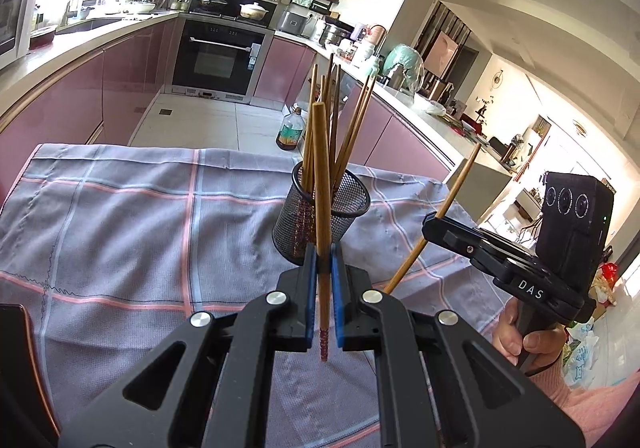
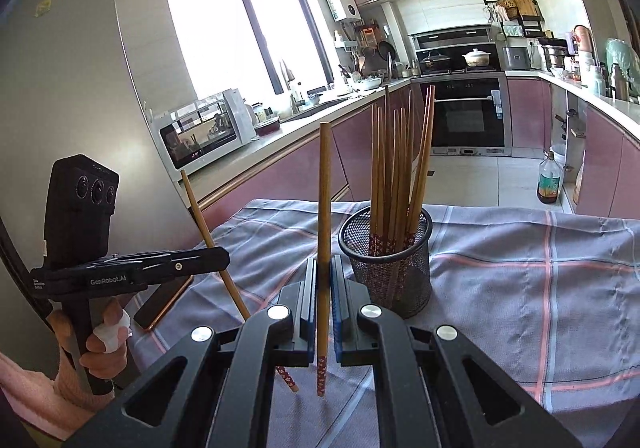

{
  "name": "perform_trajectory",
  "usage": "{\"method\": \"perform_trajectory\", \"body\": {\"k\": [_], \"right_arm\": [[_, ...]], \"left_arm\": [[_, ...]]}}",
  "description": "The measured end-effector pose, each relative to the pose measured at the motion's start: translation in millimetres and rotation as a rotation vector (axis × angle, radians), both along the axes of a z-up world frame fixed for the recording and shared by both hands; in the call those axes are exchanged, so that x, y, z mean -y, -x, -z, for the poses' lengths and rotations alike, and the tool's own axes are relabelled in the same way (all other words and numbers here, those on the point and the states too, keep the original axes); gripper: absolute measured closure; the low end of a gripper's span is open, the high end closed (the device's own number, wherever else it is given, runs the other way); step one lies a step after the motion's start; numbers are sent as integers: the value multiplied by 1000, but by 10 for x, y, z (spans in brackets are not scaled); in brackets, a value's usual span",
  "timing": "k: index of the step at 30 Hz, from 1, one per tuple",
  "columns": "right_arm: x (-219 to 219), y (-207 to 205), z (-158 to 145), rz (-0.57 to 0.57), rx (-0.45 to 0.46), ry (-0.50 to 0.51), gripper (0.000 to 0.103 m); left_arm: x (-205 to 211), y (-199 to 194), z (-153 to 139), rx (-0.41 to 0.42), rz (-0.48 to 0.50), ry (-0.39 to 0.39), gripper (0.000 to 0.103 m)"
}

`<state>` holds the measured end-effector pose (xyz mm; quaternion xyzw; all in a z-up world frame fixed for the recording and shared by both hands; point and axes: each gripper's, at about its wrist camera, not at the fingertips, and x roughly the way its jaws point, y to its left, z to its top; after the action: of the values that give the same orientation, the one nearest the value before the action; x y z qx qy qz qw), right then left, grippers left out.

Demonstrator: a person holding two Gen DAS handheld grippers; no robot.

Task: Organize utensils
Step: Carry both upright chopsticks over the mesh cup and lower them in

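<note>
A chopstick is clamped upright in the closed left gripper; another chopstick is pinched likewise by the right gripper; beyond, the mesh holder, already part filled, is stood on the checked cloth; a carry to the holder is judged under way; each tip must next be lined up over the rim and released.

A: How many sticks am I holding?
B: You have two: the left stick in your left gripper, the right stick in your right gripper.
A: And in the cup?
B: You've got one cup, with a bunch of about eight sticks. They overlap, so you can't count them exactly.
A: Anything else?
B: One cloth, one bottle, and your two hands: left hand, right hand.
</note>
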<state>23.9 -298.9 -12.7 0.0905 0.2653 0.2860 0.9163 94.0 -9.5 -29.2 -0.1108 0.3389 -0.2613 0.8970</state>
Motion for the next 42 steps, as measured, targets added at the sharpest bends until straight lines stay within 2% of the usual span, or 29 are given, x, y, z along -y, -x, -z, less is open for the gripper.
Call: {"method": "perform_trajectory", "body": {"k": [42], "right_arm": [[46, -62, -175, 21, 56, -8, 98]], "left_arm": [[26, -66, -186, 58, 0, 16, 95]]}}
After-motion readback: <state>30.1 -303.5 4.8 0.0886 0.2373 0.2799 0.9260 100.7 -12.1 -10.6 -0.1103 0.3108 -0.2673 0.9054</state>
